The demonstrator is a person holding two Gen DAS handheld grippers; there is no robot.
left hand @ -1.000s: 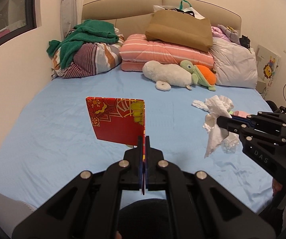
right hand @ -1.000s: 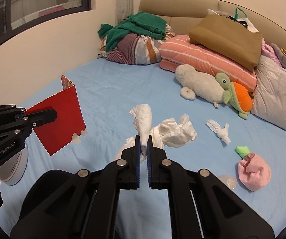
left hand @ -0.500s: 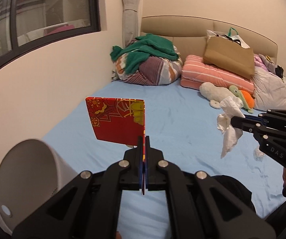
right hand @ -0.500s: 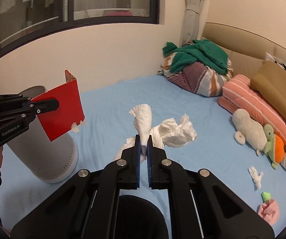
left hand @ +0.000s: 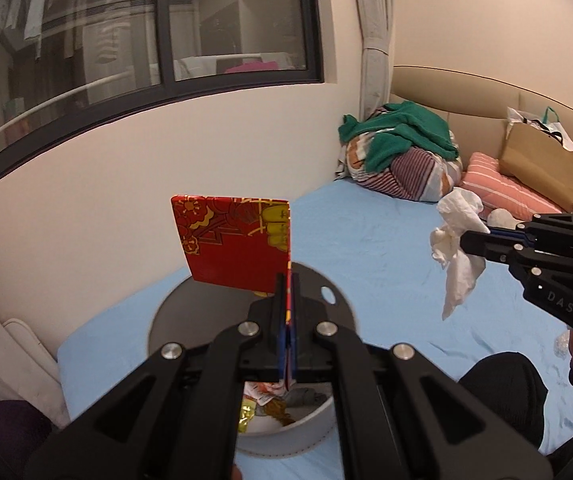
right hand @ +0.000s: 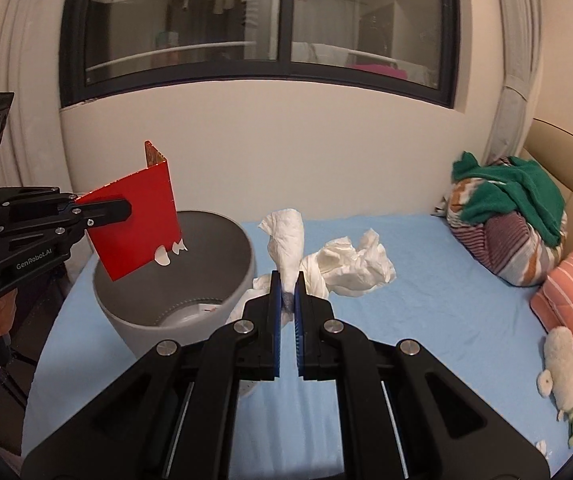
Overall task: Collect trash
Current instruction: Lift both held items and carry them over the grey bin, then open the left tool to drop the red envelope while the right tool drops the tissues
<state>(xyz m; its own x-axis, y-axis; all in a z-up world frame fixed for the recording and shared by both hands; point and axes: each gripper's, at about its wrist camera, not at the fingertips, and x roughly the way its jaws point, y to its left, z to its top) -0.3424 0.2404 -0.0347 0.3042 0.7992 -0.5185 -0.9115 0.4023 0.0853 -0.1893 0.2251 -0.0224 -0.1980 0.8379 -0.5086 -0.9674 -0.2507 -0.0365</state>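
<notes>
A bedroom's light-blue bed [right hand: 426,320] is carrying a grey round plastic bin [right hand: 222,248]. Left tongs [left hand: 286,292] are pinching a stiff, light red folded card [left hand: 234,244] by its corner above it; right tongs [right hand: 286,284] are squeezing soft, weightless crumpled white tissue [right hand: 350,260] nearby.

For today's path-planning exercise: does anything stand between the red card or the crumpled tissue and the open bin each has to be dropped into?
Nothing visible does. The left gripper holds the red card over the grey bin, whose mouth is open. The right gripper holds the crumpled tissue beside the rim, with only open air between.
</notes>
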